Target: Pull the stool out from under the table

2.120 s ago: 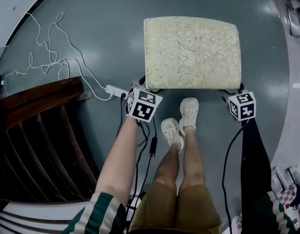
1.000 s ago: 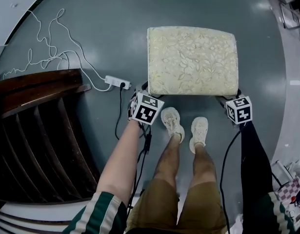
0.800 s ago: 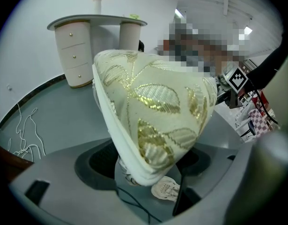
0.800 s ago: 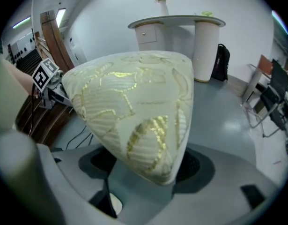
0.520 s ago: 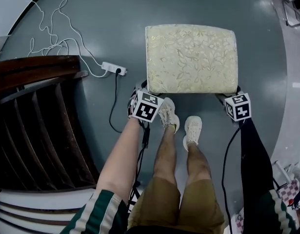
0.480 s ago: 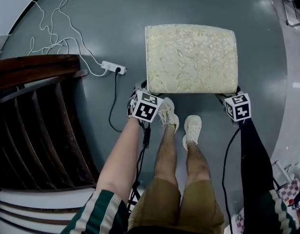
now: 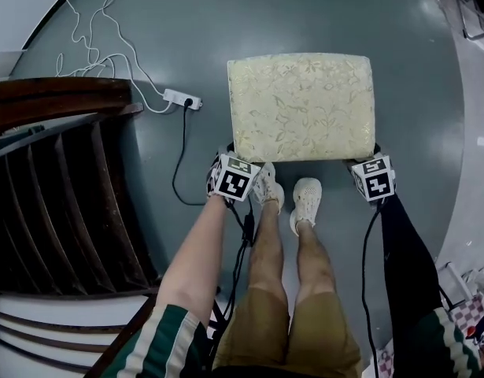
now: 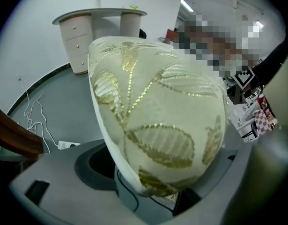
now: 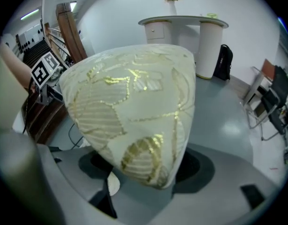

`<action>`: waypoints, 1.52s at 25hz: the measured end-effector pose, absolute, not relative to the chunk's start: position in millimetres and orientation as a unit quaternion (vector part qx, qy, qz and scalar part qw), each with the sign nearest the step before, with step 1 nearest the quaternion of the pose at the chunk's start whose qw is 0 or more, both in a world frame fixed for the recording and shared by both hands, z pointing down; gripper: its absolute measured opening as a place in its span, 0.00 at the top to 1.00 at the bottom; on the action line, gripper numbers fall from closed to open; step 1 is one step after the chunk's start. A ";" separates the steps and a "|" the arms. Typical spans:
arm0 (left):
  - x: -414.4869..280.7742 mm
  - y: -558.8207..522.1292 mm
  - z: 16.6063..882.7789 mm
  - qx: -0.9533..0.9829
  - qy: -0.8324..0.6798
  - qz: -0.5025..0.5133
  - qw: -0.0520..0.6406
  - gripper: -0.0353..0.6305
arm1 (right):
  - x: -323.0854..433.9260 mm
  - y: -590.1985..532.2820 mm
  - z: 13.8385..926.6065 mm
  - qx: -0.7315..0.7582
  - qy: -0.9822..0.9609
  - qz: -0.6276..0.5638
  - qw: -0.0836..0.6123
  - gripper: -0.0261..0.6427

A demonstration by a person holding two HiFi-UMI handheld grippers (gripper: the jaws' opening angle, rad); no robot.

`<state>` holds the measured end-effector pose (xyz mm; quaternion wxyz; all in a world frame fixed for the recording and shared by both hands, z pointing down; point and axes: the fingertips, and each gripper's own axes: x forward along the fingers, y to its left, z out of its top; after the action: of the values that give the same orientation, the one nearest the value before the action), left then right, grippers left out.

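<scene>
The left tool (image 7: 230, 153) and the right tool (image 7: 363, 161) stay clamped, wide, on the stool (image 7: 301, 105) by its near corners. The stool has slid back beside the power strip (image 7: 182, 98), so it is probably out already.

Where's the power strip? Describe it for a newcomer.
On the grey floor, between the dark wooden railing at left and the cream stool. The power strip lies off the stool's far left corner: a small white bar, white cord trailing away, black cable plugged in.
</scene>
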<state>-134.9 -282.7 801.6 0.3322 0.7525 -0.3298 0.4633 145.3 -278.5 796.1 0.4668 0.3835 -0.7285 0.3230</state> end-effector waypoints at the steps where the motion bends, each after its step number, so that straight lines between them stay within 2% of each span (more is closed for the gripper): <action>1: -134.8 -281.0 798.8 0.749 -0.332 0.463 0.337 0.39 | 145.6 -280.4 791.5 0.380 -0.730 0.320 0.469 0.40; 10: -151.2 -204.2 847.8 0.751 -0.371 0.445 0.316 0.41 | 131.0 -220.2 821.5 0.395 -0.735 0.249 0.492 0.39; 20: -170.2 -187.7 801.5 0.719 -0.415 0.438 0.345 0.38 | 135.4 -214.9 786.4 0.411 -0.735 0.258 0.474 0.41; 25: -175.7 -183.6 745.0 0.719 -0.441 0.416 0.340 0.37 | 143.1 -211.9 741.2 0.443 -0.731 0.264 0.447 0.41; 29: -159.2 -206.5 681.0 0.753 -0.424 0.411 0.290 0.37 | 137.6 -232.7 684.8 0.475 -0.737 0.261 0.405 0.41; 38: -140.6 -276.5 464.7 0.810 -0.441 0.331 0.201 0.36 | 130.9 -301.5 474.0 0.533 -0.763 0.176 0.320 0.39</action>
<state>-140.6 -276.5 464.7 0.2008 0.8097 -0.4409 0.3311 130.9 -301.5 474.0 0.3202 0.5330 -0.7632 0.1759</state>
